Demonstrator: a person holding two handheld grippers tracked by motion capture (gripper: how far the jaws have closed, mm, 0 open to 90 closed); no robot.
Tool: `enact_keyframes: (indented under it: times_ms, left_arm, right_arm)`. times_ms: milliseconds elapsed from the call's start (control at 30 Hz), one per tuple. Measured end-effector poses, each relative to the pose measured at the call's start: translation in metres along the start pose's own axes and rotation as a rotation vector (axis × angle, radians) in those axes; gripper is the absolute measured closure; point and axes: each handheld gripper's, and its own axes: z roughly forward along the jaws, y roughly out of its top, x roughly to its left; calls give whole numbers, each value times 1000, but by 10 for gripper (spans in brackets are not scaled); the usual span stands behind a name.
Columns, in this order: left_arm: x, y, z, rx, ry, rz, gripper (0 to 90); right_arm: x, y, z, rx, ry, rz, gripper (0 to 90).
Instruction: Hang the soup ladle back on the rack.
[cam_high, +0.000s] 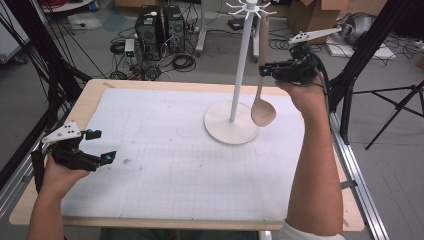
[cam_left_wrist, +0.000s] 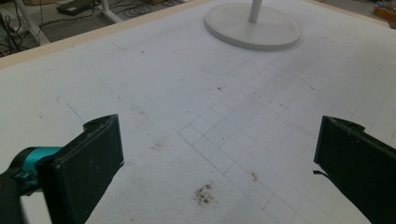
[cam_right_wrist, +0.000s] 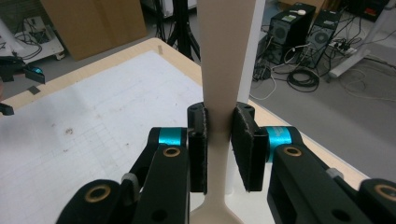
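A pale ladle is seen hanging upright beside the white pole of a stand, its handle top up among the stand's hooks and its bowl low, just above the edge of the round base. The handle is pinched at mid-length by the right gripper, which is held raised over the far right part of the table. In the right gripper view the ladle is shown clamped between the two black pads, with the jaws pressed against its flat sides and the handle widening upward out of the top of the view.

The stand is placed on a white gridded mat that covers most of the wooden table. The mat is marked with small dark stains near its left side.

The left gripper is held low over the near left corner of the mat, well apart from the stand, with its jaws spread wide and nothing between them. In the left gripper view the stand's base is seen far ahead.
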Motion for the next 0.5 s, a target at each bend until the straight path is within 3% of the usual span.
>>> enact_keyframes:
  times_ms: [500]
  left_arm:
    - [0, 0, -1, 2, -1, 3, 17]
  right_arm:
    - [-2, 3, 11, 22, -4, 17, 767]
